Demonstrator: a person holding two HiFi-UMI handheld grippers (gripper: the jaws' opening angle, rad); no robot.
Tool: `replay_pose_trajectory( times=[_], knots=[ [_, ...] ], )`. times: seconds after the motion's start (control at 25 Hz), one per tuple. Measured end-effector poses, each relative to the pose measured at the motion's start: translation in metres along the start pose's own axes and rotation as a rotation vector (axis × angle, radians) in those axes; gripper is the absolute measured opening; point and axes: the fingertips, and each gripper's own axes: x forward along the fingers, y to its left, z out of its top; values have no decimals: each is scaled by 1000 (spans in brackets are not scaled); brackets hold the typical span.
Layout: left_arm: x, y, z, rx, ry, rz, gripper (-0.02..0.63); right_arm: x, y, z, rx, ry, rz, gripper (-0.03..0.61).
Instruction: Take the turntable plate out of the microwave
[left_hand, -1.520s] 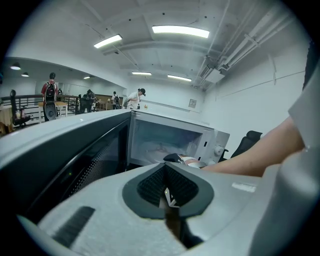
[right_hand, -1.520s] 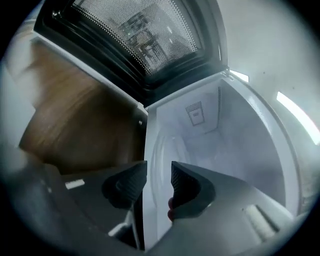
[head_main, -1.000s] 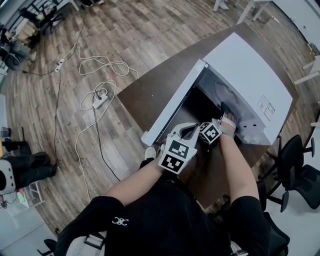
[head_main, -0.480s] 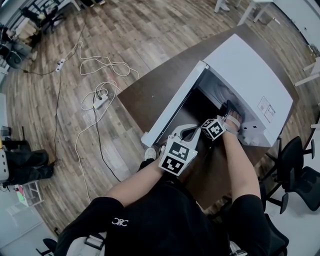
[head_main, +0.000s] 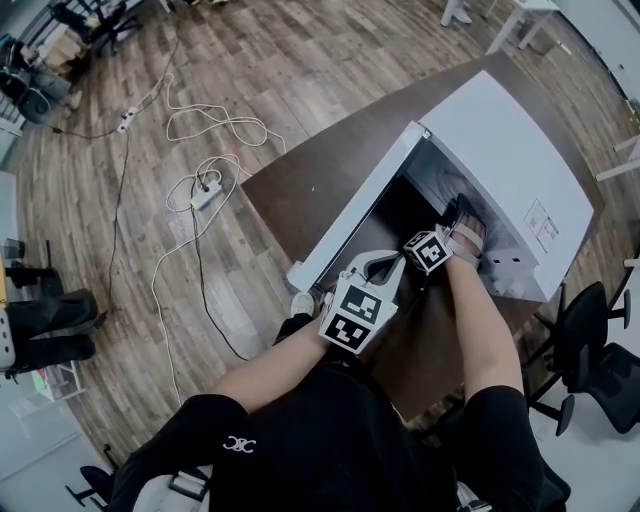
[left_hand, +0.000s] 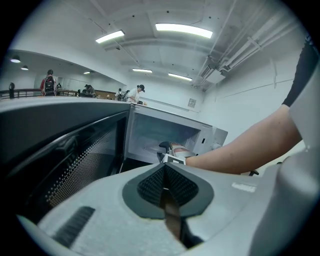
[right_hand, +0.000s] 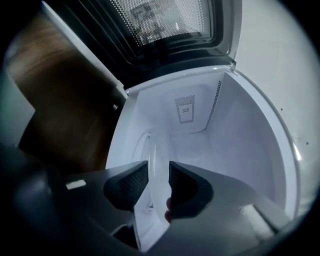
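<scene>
The white microwave (head_main: 510, 150) stands on a dark table with its door (head_main: 355, 215) swung open. Inside it, the clear glass turntable plate (right_hand: 150, 160) lies on the cavity floor. My right gripper (right_hand: 159, 180) reaches into the cavity, its jaws opening, with the plate's near rim between the pads and a gap showing on both sides. The head view has that gripper (head_main: 458, 212) at the cavity mouth. My left gripper (left_hand: 165, 182) is shut on nothing and hangs in front of the microwave beside the door (left_hand: 65, 150). It also shows in the head view (head_main: 392, 262).
The dark brown table (head_main: 300, 180) carries the microwave, with bare top left of the door. Cables and a power strip (head_main: 205, 190) lie on the wood floor. Black office chairs (head_main: 590, 340) stand at the right. The perforated door window (right_hand: 165, 25) hangs above the right gripper.
My right hand has pushed a little deeper into the microwave cavity. The left gripper has stayed where it was.
</scene>
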Motion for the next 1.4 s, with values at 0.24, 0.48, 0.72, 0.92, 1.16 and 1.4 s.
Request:
replay_pose_trajectory(
  times=[0.24,0.48,0.72,0.92,1.16,1.4],
  knots=[
    [-2,2,-2,-6,-2,5,9,16,-3,-2,0,9,-14,129],
    [0,3,-3,-7,0,6,9,16,-1,4,-31,5,11,61],
    [-2,2,-2,-4,-2,2,9,14,-4,3,-51,0,-15,41],
    [0,-4,2,7,-19,-21,9,6,-20,2,-68,-14,-44,35],
    [-3,-14,7,30,-25,-50,9,-3,-28,1,-66,-29,-54,37],
    [-10,-18,16,54,-53,-63,9,-15,-44,5,-44,-51,-67,48]
  ],
)
